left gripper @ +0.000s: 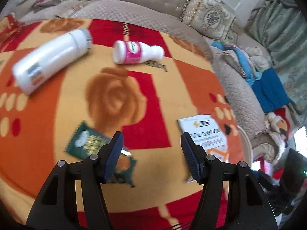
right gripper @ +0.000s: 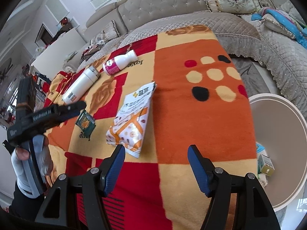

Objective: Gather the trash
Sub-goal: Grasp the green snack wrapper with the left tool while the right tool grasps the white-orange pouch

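Fleecy blanket (right gripper: 201, 115), checked in orange, red and cream with brown rose shapes and dots, covers the work surface; the word "love" is printed on it in two places in the right wrist view. Beige quilted sofa (right gripper: 191, 21) wraps around the far side, with an embroidered cushion (left gripper: 209, 15) and a heap of blue and striped cloth (left gripper: 247, 61) on its seat. Trash lies scattered on the blanket: a large white bottle (left gripper: 49, 59) on its side, a small white bottle with a pink label (left gripper: 137, 52) on its side just beyond it, a dark green sachet (left gripper: 86, 143) flat near the left gripper (left gripper: 151, 143), and a white-and-orange snack packet (right gripper: 132, 118) flat just ahead of the right gripper (right gripper: 156, 157). Both claws stand wide apart, holding nothing. Left wrist view: sachet partly under the left finger, snack packet (left gripper: 205, 134) behind the right finger, picture somewhat blurred. Right wrist view only: a round white bin (right gripper: 284, 134) beside the blanket's right edge, with a small carton (right gripper: 265, 165) lying inside it; the left gripper (right gripper: 57, 113) seen from the side over the blanket close to the sachet (right gripper: 85, 121), with the person's hand (right gripper: 28, 157) on its grip; a white cabinet (right gripper: 57, 46) and panelled wall (right gripper: 48, 3) far left.
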`<state>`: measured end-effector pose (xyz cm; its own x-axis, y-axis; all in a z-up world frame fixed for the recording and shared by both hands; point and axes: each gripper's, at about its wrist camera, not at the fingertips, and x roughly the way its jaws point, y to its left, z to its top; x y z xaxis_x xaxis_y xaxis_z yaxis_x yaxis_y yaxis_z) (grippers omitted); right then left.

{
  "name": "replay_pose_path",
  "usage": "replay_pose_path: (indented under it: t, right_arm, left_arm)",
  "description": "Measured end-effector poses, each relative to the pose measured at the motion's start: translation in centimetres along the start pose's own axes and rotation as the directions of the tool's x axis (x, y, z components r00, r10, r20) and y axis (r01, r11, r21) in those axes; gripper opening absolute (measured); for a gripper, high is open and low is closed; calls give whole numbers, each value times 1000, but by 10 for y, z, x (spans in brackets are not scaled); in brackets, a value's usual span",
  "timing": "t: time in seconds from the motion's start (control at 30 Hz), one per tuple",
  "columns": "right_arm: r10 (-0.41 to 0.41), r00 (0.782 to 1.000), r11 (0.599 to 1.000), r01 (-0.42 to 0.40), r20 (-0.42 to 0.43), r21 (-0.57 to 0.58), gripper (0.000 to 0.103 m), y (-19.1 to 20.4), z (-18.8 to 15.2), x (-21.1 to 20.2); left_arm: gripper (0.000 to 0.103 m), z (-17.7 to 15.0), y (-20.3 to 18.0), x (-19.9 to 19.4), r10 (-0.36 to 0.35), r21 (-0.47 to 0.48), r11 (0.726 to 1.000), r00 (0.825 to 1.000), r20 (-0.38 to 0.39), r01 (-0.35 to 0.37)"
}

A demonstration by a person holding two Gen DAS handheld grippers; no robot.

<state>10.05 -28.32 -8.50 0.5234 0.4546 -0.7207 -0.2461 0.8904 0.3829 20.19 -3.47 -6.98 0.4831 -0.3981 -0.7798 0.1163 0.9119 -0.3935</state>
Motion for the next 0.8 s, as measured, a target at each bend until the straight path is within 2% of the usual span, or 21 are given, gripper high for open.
replay_pose_path:
  t: [0.07, 0.17, 0.27, 0.5, 0.63, 0.8]
  right_arm:
    - [3, 1000, 1000, -3, -3, -1, 65, 2, -1, 0]
    - [-5, 1000, 1000, 4, -9, -1, 65, 1, -2, 0]
    - [-9, 1000, 1000, 9, -8, 4, 66, -1, -1, -1]
    - [8, 1000, 1000, -8, -16, -13, 66, 8, 4, 9]
    - [-4, 1000, 1000, 4, -25, -8, 69, 14, 12, 21]
    - [-43, 999, 999, 42, -26, -30, 71, 27, 26, 39]
  left_arm:
    - [61, 0, -2, 15, -30, -10, 1000, 999, -40, 30]
    - [61, -6, -4, 29, -30, -9, 1000, 996, -89, 29]
    - [61, -15, 1, 25, -29, -7, 1000, 992, -125, 29]
    - [61, -37, 55, -18, 46, -36, 998, 990, -130, -51]
    - [61, -47, 76, -44, 80, -45, 995, 992, -95, -85]
    - [61, -53, 75, -67, 43, -15, 999, 997, -63, -44]
